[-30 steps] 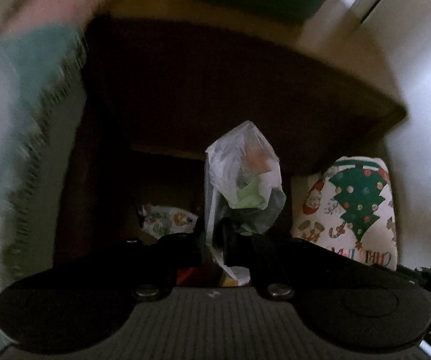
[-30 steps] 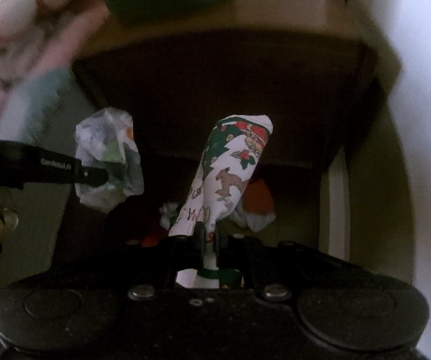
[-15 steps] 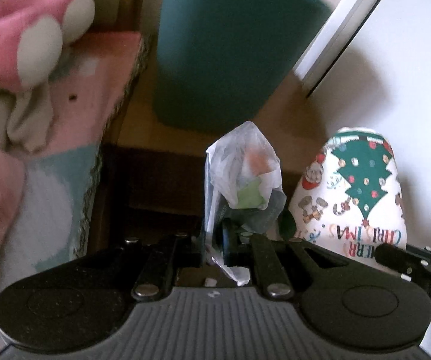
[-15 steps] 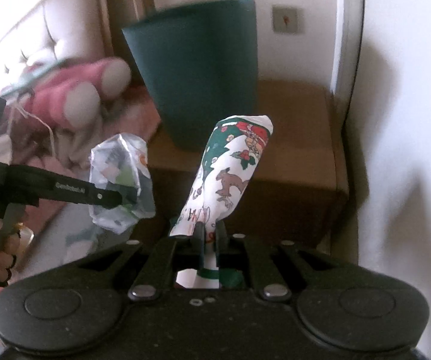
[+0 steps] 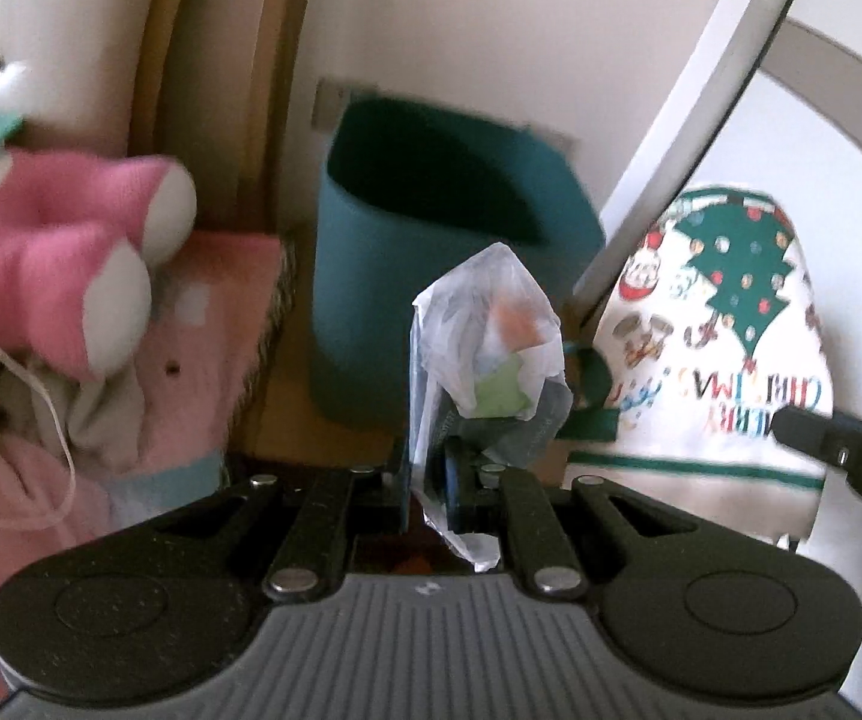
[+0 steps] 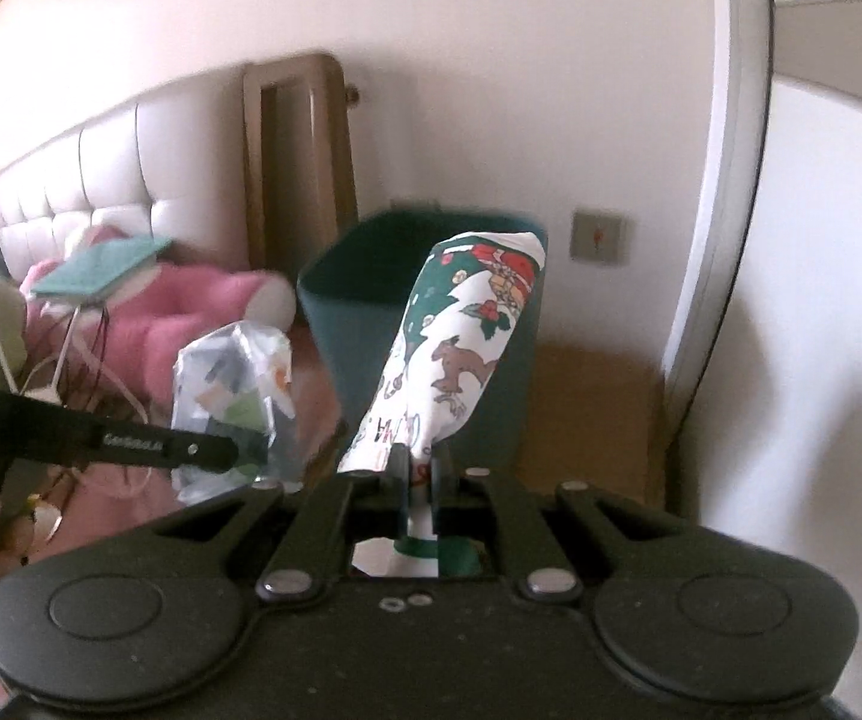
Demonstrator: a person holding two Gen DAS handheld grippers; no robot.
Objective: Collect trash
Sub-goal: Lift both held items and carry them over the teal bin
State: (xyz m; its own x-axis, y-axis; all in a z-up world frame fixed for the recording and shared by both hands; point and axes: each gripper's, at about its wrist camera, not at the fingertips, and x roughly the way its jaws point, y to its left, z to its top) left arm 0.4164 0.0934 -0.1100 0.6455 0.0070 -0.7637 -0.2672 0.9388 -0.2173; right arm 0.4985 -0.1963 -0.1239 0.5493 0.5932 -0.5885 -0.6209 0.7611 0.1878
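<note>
Clearly both tools are loaded. Low in the middle of the left wrist view, the left gripper (image 5: 431,483) is clenched on a crumpled clear plastic bag (image 5: 485,348), whose top stands up past the jaws with orange and green scraps showing through the film. Behind the bag, in the centre of that frame, a dark teal bin (image 5: 407,276) stands on a brown wooden surface (image 5: 287,414) with its open mouth facing up. To the left lies a pink plush toy (image 5: 53,258) on pink bedding, with a white cord (image 5: 41,396) looping across it. At the right of the frame a Christmas-printed paper bag (image 5: 725,336) hangs in front of a white wall, and the dark tip of the other tool touches its right edge. In the right wrist view, the right gripper (image 6: 419,471) is pinched tight on the lower end of that printed bag (image 6: 461,354), which leans up and to the right in the centre, overlapping the teal bin (image 6: 341,294) behind it. At centre left of that frame the left tool's black finger (image 6: 161,447) holds the clear bag (image 6: 233,390), close beside the printed one but apart from it. A padded white headboard (image 6: 101,180) fills the upper left.
</note>
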